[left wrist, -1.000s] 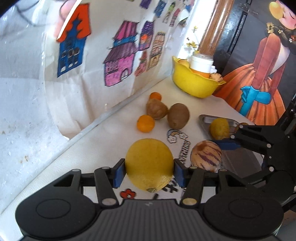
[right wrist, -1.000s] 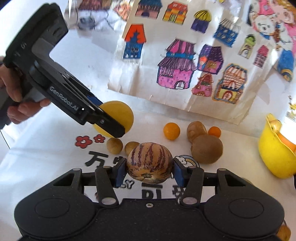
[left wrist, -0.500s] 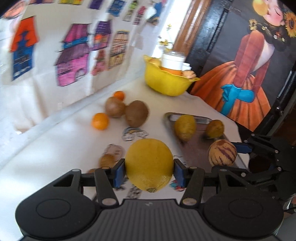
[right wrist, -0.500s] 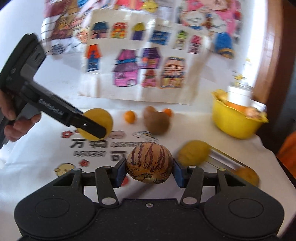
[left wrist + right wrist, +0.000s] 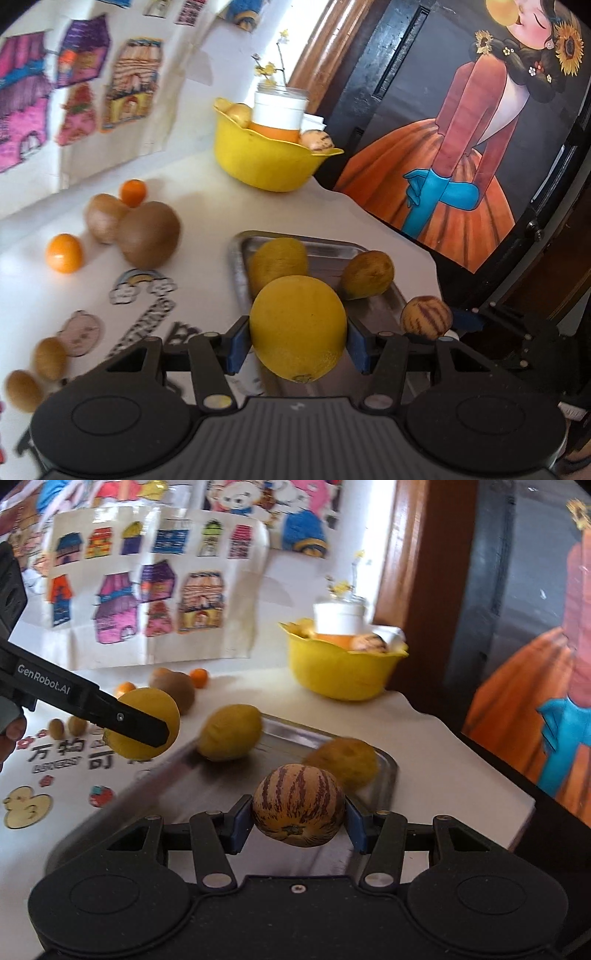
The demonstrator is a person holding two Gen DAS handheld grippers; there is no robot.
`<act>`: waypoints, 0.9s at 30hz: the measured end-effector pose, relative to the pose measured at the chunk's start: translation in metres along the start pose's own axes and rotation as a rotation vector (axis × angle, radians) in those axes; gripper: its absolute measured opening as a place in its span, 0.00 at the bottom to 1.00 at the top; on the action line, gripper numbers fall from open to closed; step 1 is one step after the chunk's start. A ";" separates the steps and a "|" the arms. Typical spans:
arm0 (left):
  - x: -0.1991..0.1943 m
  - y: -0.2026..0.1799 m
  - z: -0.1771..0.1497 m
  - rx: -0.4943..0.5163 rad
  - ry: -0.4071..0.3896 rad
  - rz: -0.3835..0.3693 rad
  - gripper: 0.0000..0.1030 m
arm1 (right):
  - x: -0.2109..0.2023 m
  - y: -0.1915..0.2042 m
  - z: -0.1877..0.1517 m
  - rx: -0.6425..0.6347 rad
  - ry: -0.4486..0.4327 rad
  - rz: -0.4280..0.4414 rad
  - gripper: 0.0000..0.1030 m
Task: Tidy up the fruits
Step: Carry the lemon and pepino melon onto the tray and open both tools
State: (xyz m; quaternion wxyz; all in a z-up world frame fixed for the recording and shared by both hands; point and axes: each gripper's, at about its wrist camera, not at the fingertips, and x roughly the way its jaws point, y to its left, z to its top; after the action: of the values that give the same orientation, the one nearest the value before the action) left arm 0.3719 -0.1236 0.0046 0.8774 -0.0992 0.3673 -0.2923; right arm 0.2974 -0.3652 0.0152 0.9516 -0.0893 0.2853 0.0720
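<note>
My left gripper (image 5: 297,341) is shut on a large yellow lemon (image 5: 297,325), held above the near left edge of a metal tray (image 5: 332,247); it also shows in the right wrist view (image 5: 142,723). My right gripper (image 5: 298,823) is shut on a purple-striped melon (image 5: 298,803), held over the tray (image 5: 207,794); it shows at the right of the left wrist view (image 5: 424,317). Two yellowish fruits (image 5: 279,258) (image 5: 367,273) lie in the tray.
A yellow bowl (image 5: 266,162) with a white jar and fruit stands at the back. Two brown kiwis (image 5: 149,232), two small oranges (image 5: 63,253) and small brown fruits (image 5: 50,358) lie on the white table. The table edge is right of the tray.
Both grippers have swung right with their fruits, from over the table's printed middle to over the metal tray. Both stay shut.
</note>
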 end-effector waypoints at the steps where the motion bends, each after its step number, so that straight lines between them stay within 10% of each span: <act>1: 0.005 -0.003 0.000 0.005 0.001 -0.001 0.56 | 0.002 -0.003 -0.002 0.009 0.000 -0.007 0.52; 27: 0.047 -0.012 -0.010 0.024 0.067 0.011 0.56 | 0.028 -0.013 -0.008 0.031 0.039 -0.026 0.52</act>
State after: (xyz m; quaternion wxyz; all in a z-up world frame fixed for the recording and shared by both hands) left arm 0.3859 -0.1603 -0.0250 0.8673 -0.0765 0.3936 -0.2950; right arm 0.3189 -0.3770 -0.0059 0.9479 -0.0794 0.3038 0.0535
